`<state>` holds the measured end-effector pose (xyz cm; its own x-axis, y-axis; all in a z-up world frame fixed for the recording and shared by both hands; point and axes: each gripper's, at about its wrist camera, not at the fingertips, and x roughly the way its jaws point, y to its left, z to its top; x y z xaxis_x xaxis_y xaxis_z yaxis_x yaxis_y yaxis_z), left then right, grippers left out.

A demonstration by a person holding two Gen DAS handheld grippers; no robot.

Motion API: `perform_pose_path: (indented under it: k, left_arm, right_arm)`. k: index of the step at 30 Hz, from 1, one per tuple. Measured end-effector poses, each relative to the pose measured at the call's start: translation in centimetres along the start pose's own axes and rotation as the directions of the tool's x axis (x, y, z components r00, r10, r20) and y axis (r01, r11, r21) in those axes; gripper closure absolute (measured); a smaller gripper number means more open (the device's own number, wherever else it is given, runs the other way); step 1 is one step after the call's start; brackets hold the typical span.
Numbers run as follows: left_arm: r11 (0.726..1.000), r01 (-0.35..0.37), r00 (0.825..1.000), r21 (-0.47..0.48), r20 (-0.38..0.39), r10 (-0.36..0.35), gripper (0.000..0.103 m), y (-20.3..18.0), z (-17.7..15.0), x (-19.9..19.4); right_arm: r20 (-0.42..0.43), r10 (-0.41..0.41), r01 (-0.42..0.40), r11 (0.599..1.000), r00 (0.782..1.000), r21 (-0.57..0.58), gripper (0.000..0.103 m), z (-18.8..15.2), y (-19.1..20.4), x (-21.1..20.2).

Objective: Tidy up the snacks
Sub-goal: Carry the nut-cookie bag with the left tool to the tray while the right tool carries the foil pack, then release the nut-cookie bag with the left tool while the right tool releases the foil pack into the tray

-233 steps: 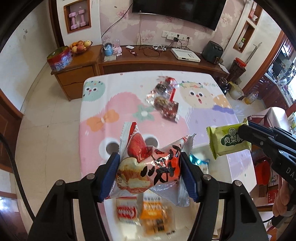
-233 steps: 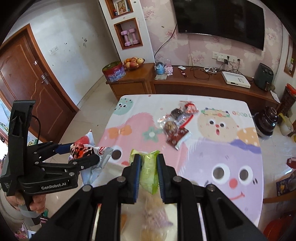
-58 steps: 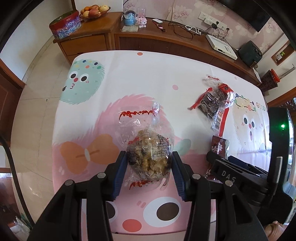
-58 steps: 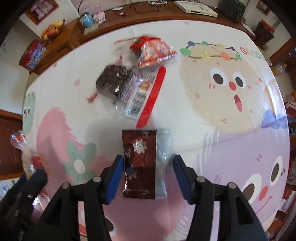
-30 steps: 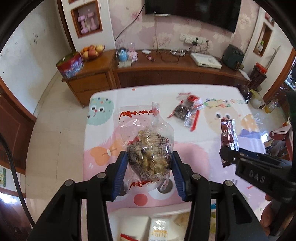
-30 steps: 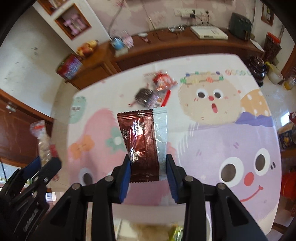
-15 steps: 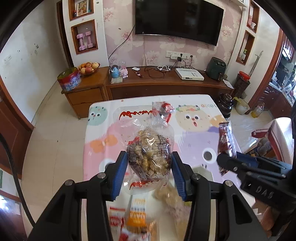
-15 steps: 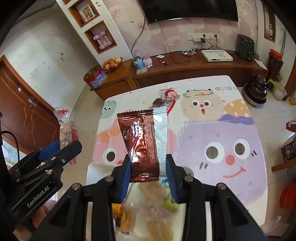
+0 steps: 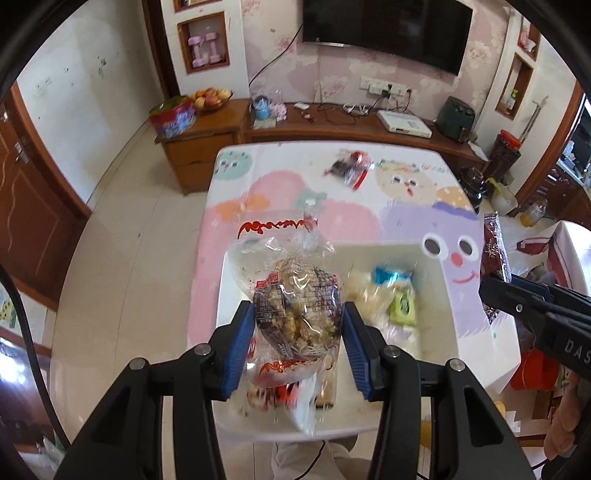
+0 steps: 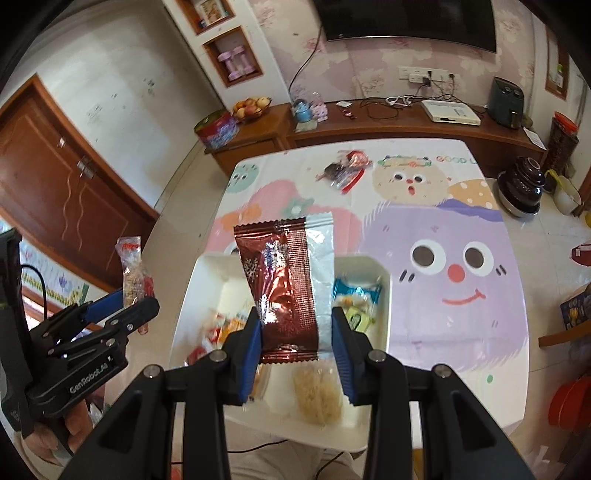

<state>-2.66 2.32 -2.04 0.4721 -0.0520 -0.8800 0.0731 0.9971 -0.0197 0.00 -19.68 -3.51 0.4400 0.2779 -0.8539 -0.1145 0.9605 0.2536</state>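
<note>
Above the white tray (image 9: 436,258) at the tabletop's near edge, a clear nut bag (image 9: 297,306) and a brown packet (image 10: 286,284), carried back from mid-table, are gripped by the left claw (image 9: 298,345) and right claw (image 10: 295,349), ready for dropping in.

glossy foil packet (image 10: 286,280), clear plastic bag (image 9: 295,295)

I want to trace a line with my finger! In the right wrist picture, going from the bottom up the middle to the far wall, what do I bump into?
Brown snack packet in the right gripper → white tray → loose snacks on the table → wooden cabinet → television.
</note>
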Motion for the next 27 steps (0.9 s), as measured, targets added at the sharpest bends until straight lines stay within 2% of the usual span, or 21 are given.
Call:
perform_pose_path:
  k: [9, 14, 19, 27]
  left_arm:
    - [0.992, 0.018, 0.992, 0.124, -0.123, -0.003, 0.057, -2.3, -3.2, 4.1]
    - [0.979, 0.061, 0.986, 0.193, -0.165, -0.029, 0.057, -2.9, -2.5, 6.1]
    - [0.957, 0.069, 0.986, 0.283, -0.167, -0.022, 0.057, -3.3, -1.0, 6.7]
    - [0.925, 0.074, 0.986, 0.373, -0.165, -0.013, 0.057, -3.4, 0.1, 7.4]
  right_arm:
    - [-0.079, -0.061, 0.060, 0.998, 0.995, -0.026, 0.067, -5.0, 1.0, 1.9]
    - [-0.096, -0.094, 0.093, 0.996, 0.991, -0.012, 0.067, -6.6, 1.6, 3.0]
    - [-0.089, -0.115, 0.119, 0.992, 0.989, 0.045, 0.067, -7.1, 2.4, 3.9]
    - [-0.057, -0.143, 0.149, 0.981, 0.988, 0.124, 0.066, -7.8, 3.6, 4.8]
